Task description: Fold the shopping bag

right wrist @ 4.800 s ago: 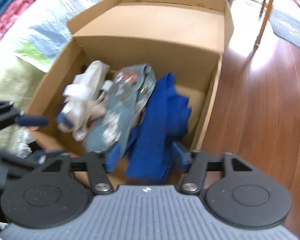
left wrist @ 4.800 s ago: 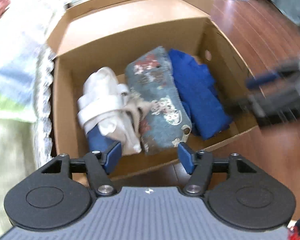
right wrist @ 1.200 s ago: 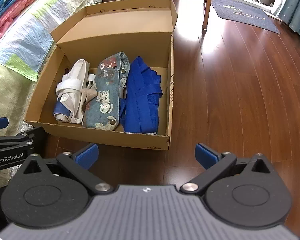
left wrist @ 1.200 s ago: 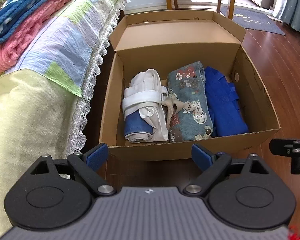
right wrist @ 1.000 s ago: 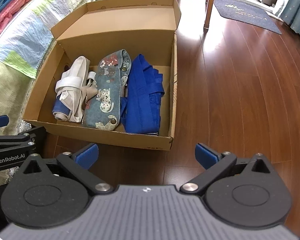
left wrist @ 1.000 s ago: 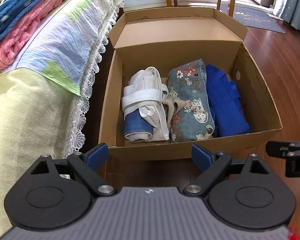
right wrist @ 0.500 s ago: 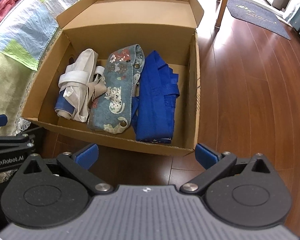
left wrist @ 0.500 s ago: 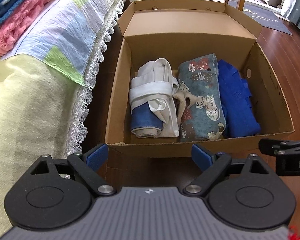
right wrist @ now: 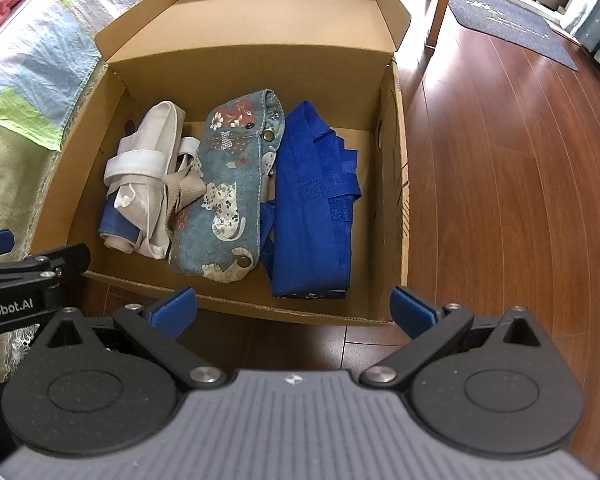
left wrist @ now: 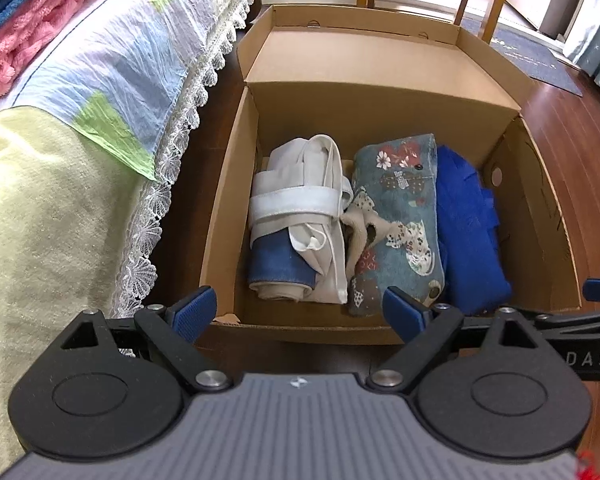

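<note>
- An open cardboard box [right wrist: 392,168] stands on a dark wooden floor [right wrist: 520,200], its flaps raised, just beside a bed [left wrist: 40,208] draped in a lace-edged patchwork cover.
- Three folded shopping bags lie side by side on the bottom of the box, each running from the near wall toward the far wall.
- The white bag [left wrist: 296,200], bound by its own white strap and showing a denim-blue end, sits against the box's left wall.
- The cat-print bag [right wrist: 228,184], grey-blue with flowers and metal snaps, fills the middle, its beige handles spilling onto the white bag.
- The blue bag [right wrist: 312,200] lies on the right, touching the cat-print bag; a strip of bare cardboard separates it from the right wall.
- The left gripper [left wrist: 298,312] hovers over the near-left edge of the box, its jaws spread wide and holding nothing.
- The right gripper [right wrist: 294,312] hangs above the near edge of the box, jaws likewise spread wide and empty, the blue pads clear of the cardboard.
- Each gripper shows at the margin of the other's view, the two near each other but apart.
- Folded pink and blue blankets [left wrist: 32,12] rest on the bed's far end; wooden chair legs [right wrist: 440,0] and what appears to be a dark doormat [right wrist: 508,20] stand beyond the box.
</note>
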{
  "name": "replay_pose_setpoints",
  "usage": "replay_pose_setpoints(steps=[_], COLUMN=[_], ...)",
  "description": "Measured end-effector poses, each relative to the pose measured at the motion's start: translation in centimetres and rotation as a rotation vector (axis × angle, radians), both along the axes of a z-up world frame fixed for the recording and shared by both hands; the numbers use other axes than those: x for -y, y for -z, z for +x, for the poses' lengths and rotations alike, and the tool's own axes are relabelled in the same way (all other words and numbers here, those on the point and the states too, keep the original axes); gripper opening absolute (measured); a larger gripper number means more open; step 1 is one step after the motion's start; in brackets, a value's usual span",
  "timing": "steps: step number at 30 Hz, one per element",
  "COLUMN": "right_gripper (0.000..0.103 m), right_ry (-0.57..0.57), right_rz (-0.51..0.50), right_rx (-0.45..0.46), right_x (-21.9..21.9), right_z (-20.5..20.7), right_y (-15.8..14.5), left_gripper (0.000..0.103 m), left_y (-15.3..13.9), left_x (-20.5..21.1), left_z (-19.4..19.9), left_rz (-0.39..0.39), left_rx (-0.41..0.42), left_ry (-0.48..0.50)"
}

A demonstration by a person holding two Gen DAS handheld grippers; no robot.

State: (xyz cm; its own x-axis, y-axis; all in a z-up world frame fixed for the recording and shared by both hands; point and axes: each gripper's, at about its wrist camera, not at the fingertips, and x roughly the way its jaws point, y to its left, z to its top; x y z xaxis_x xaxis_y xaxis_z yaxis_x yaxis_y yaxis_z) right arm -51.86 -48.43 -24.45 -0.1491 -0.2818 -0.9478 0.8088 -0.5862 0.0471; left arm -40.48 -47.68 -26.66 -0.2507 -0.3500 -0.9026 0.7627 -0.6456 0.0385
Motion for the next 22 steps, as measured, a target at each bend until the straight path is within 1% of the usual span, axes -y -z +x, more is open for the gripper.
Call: replay_pose_setpoints(steps=[7, 13, 22], right_gripper=[0.102, 0.102, 0.102], right_ry=[0.009, 0.01, 0.02], right_rz=[0.008, 0.007, 0.016], right_rx=[0.002, -0.003, -0.014], right_x=[0.6, 0.9, 1.0], right_z=[-0.3, -0.4, -0.8], right_y=[0.3, 0.4, 0.4], left_gripper=[0.091, 0.091, 0.091], left_y=[0.4, 0.5, 0.4], left_x=[0.9, 1.0, 1.1], left_z=[-0.3, -1.2, -1.8], left_rz=[0.016, -0.008, -0.004], left_rx=[-0.004, 0.007, -0.003], left_ry=[-0.015, 0.004, 0.013])
